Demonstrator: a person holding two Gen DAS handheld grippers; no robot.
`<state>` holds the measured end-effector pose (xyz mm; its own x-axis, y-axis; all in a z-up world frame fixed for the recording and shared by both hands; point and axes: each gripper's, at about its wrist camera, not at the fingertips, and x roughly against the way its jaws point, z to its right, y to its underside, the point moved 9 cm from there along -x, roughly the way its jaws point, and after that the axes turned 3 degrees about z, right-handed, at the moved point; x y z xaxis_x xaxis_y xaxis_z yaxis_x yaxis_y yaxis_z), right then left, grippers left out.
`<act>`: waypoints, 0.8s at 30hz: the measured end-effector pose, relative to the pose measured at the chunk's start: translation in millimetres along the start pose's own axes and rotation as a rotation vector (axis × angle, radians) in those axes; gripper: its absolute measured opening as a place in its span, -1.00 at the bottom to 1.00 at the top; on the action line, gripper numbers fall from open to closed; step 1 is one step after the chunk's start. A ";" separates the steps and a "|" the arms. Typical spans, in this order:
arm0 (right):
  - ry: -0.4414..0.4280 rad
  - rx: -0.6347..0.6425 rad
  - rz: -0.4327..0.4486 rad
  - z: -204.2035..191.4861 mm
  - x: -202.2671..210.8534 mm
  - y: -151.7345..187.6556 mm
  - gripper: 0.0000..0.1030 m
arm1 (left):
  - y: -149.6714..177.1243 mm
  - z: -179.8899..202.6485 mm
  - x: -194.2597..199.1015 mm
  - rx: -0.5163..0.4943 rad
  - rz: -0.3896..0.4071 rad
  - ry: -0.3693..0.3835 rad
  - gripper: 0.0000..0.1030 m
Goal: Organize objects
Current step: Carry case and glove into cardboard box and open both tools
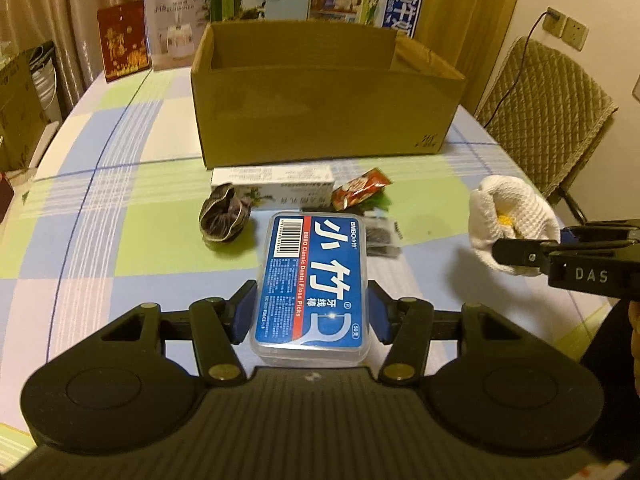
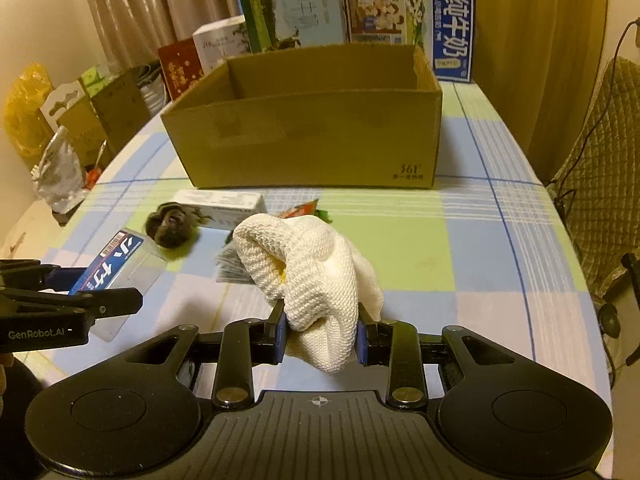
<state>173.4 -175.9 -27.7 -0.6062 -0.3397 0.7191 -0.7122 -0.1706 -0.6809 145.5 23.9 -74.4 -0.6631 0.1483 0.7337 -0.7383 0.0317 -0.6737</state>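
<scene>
My left gripper point(image 1: 312, 312) is shut on a clear dental floss pick box point(image 1: 314, 280) with a blue label, held above the checked tablecloth; the same box point(image 2: 116, 268) shows at the left of the right wrist view. My right gripper point(image 2: 320, 336) is shut on a white knitted glove point(image 2: 316, 276), which also appears at the right edge point(image 1: 508, 220) of the left wrist view. An open cardboard box point(image 1: 320, 108) point(image 2: 308, 136) stands behind. In front of it lie a white carton point(image 1: 272, 188), a dark hair scrunchie point(image 1: 224, 216), a red snack packet point(image 1: 360, 192) and a dark sachet point(image 1: 384, 236).
Printed cartons point(image 2: 408, 20) and gift boxes point(image 1: 124, 40) stand behind the cardboard box. A quilted chair point(image 1: 548, 108) is at the right of the table. Cardboard boxes and bags point(image 2: 68, 136) crowd the floor on the left.
</scene>
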 end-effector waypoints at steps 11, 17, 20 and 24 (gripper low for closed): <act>0.000 0.003 0.040 -4.7 25.1 -4.8 -0.43 | -10.1 14.3 27.4 -0.021 0.048 0.009 0.00; 0.003 0.001 0.051 -2.6 30.2 -9.6 -0.43 | -14.3 16.6 29.5 -0.017 0.056 0.017 0.00; -0.003 0.002 0.054 -1.2 29.3 -18.9 -0.43 | -22.7 16.9 26.2 -0.017 0.061 0.034 0.00; -0.007 0.018 0.085 -0.5 27.1 -48.4 -0.43 | -53.5 16.5 20.1 -0.040 0.090 0.042 0.00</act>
<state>191.2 -176.4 24.9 -0.6616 -0.3602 0.6577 -0.6516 -0.1578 -0.7419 169.6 8.9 -22.1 -0.7201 0.1937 0.6663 -0.6699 0.0558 -0.7403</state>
